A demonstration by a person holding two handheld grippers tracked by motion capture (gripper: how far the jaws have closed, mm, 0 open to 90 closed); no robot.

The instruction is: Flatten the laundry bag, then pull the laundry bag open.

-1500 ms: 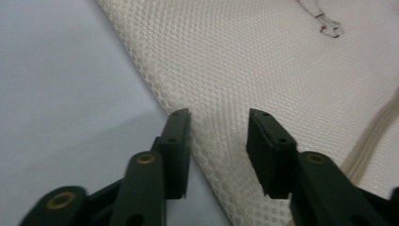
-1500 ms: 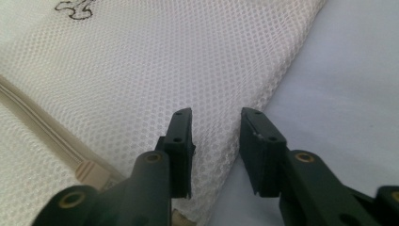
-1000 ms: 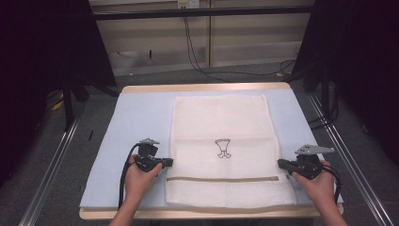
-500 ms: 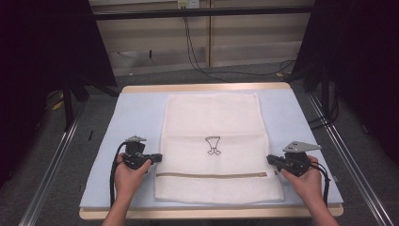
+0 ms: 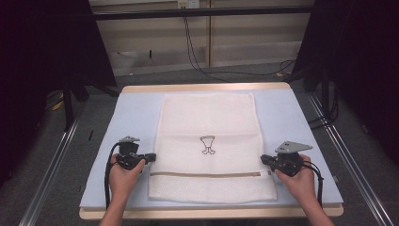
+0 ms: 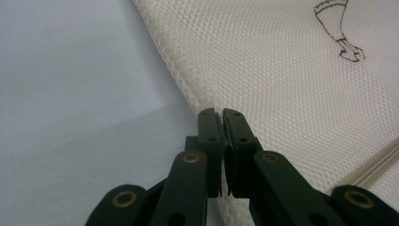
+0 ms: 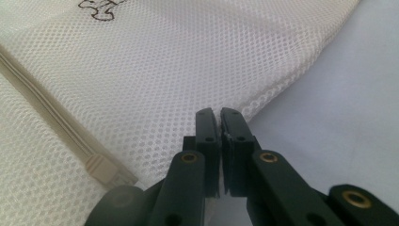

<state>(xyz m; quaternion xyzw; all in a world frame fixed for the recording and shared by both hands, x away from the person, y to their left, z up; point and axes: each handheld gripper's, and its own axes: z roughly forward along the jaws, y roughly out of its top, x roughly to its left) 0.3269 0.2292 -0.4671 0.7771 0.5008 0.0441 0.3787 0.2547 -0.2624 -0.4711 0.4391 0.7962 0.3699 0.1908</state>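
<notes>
A white mesh bag [image 5: 209, 122] with a small dark emblem [image 5: 207, 144] and a beige zipper [image 5: 207, 174] lies flat on the pale blue mat [image 5: 136, 108]. My left gripper [image 5: 151, 157] is shut on the bag's left edge just above the zipper line. In the left gripper view the closed jaws [image 6: 219, 113] pinch the mesh hem [image 6: 188, 89]. My right gripper [image 5: 263, 159] is shut on the bag's right edge at the same height. In the right gripper view its jaws [image 7: 219, 112] meet over the mesh border, with the zipper pull [image 7: 101, 170] to their left.
The mat covers a wooden table [image 5: 207, 87] whose front edge runs just below my hands. Metal rails [image 5: 51, 160] flank the table on both sides. Cables [image 5: 197, 56] lie on the floor beyond the far edge.
Both grippers have slid to the left across the table, and the bag has shifted left with them. The jaws have stayed shut.
</notes>
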